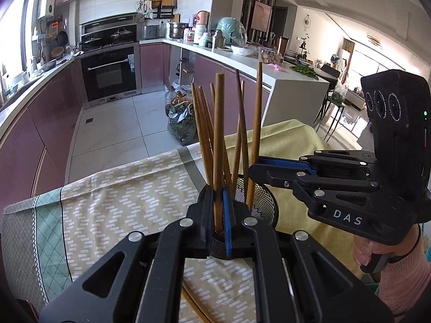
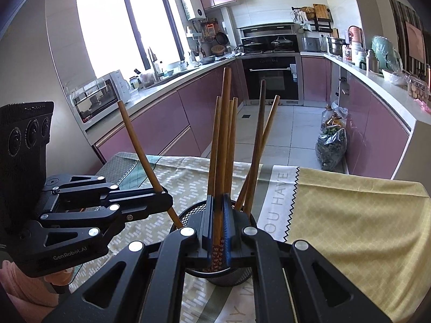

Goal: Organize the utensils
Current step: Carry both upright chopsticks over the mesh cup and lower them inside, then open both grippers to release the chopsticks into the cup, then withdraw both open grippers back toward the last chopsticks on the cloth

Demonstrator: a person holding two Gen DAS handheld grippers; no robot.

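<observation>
While most of the wooden chopsticks (image 2: pixel 226 145) are already standing in the black mesh holder (image 1: pixel 265 202) on the cloth-covered desk (image 1: pixel 121 193), each gripper is clamping one more over its rim: the left gripper (image 1: pixel 218 215) has its fingers closed on an upright chopstick (image 1: pixel 218 145), and the right gripper (image 2: pixel 218 228) is pinching a patterned-tipped one (image 2: pixel 223 140). What looks like another chopstick (image 1: pixel 194 306) is lying on the desk beneath the left gripper, probably still to be collected, and the leaning sticks are crowding the holder's opening.
</observation>
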